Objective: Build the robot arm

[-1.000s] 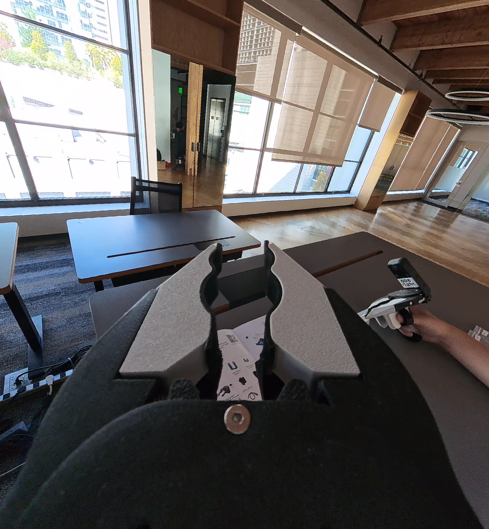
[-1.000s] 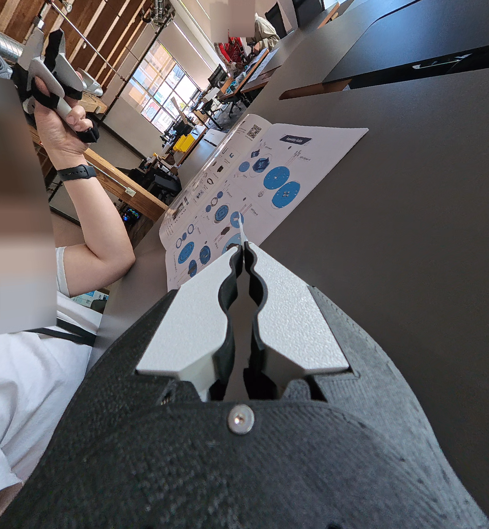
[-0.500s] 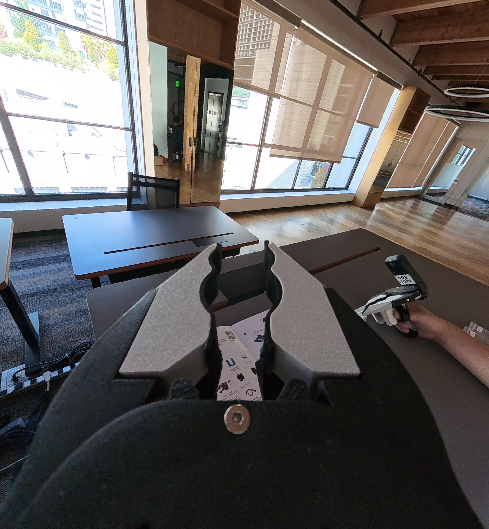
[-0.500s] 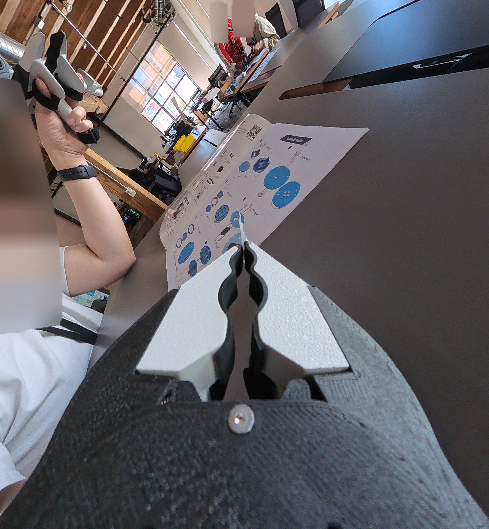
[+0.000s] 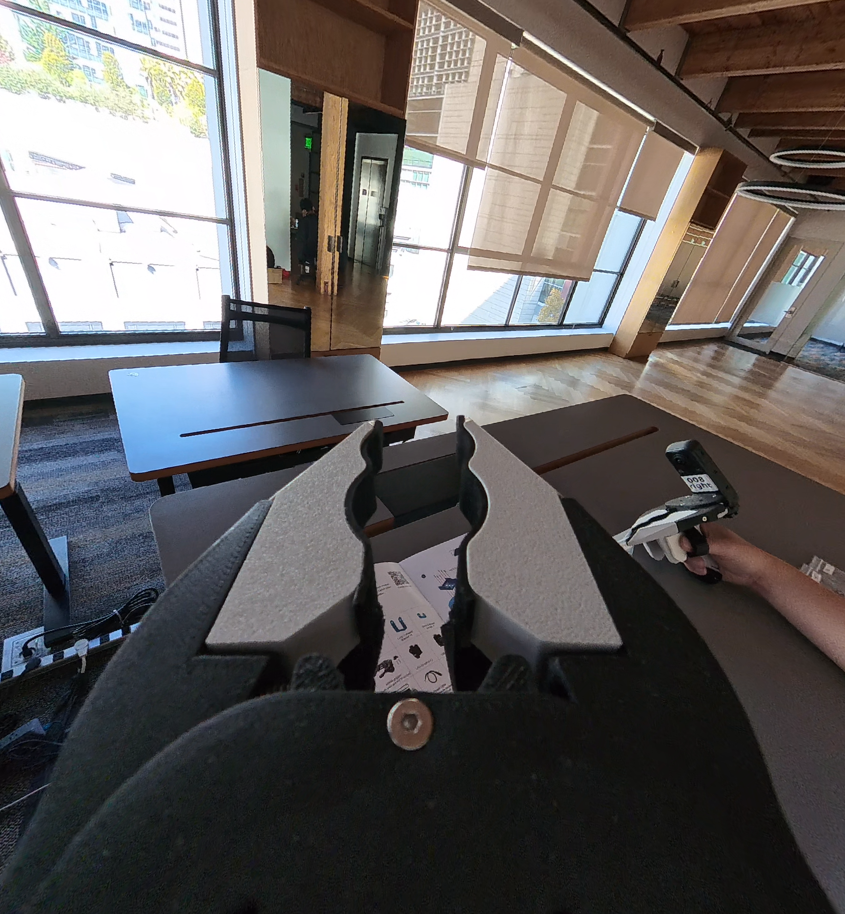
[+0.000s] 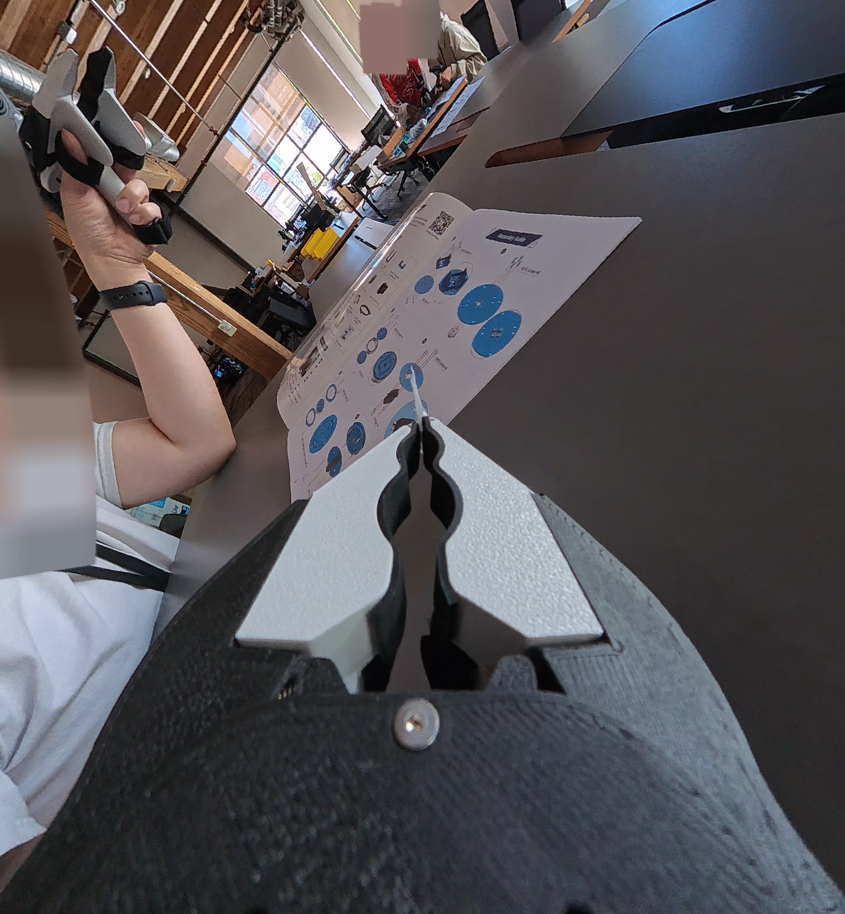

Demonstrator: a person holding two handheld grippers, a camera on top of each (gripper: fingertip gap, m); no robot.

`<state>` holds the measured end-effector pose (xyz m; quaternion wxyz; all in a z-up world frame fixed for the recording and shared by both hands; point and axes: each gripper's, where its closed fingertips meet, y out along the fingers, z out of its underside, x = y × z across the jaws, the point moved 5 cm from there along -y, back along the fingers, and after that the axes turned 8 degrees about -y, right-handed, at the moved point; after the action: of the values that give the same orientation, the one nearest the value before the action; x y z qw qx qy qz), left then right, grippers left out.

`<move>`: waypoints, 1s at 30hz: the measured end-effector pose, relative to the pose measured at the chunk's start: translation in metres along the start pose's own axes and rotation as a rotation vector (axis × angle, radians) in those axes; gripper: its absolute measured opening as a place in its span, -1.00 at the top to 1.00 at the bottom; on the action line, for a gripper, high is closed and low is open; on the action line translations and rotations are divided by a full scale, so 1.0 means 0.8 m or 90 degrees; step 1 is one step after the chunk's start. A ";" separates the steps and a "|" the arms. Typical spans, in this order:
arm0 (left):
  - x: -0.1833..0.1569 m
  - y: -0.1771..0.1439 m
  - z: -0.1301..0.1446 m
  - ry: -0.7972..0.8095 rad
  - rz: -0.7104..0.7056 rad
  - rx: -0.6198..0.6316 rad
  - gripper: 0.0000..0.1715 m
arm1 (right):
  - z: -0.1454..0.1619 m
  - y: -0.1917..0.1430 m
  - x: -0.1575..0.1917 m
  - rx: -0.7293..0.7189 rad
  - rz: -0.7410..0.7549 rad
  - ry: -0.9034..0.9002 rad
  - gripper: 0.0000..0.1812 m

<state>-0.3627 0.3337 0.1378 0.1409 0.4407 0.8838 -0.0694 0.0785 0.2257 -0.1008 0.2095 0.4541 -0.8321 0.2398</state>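
Observation:
My left gripper (image 5: pixel 415 430) is open and empty, held up in the air above the dark table (image 5: pixel 608 445). It also shows raised in a hand in the right wrist view (image 6: pixel 79 104). My right gripper (image 6: pixel 419 425) is low over the table and shut on a thin clear-white strip (image 6: pixel 416 395) that sticks out past its tips. What the strip is cannot be told. Just beyond the tips lies a white printed sheet (image 6: pixel 460 306) with blue circles, flat on the table. The sheet shows between my left fingers (image 5: pixel 410 618). The right gripper shows at the right of the left wrist view (image 5: pixel 677 519).
Small clear packets (image 5: pixel 831 576) lie on the table by the right forearm. Another dark desk (image 5: pixel 262 395) with a chair (image 5: pixel 262 326) stands beyond the table's far edge. People sit at distant desks (image 6: pixel 440 54). Cables and a power strip (image 5: pixel 40 648) lie on the floor. The left gripper's tips are roughly 45 cm from the right gripper's.
The left gripper has shifted slightly in the air, still open. The right gripper has stayed put, shut on the strip.

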 end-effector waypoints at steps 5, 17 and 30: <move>-0.005 0.003 0.002 0.004 0.004 0.006 0.68 | 0.000 0.000 0.000 0.004 -0.001 -0.003 1.00; -0.041 0.028 0.014 0.017 0.064 0.034 0.69 | 0.003 0.005 0.001 0.033 -0.006 -0.010 1.00; -0.185 0.124 0.126 0.064 0.233 0.152 0.66 | 0.002 0.002 0.014 0.021 -0.065 -0.037 1.00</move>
<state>-0.1803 0.2561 0.0883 0.0534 0.6102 0.7805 -0.1248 0.0718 0.2184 -0.0959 0.1900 0.5059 -0.8096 0.2293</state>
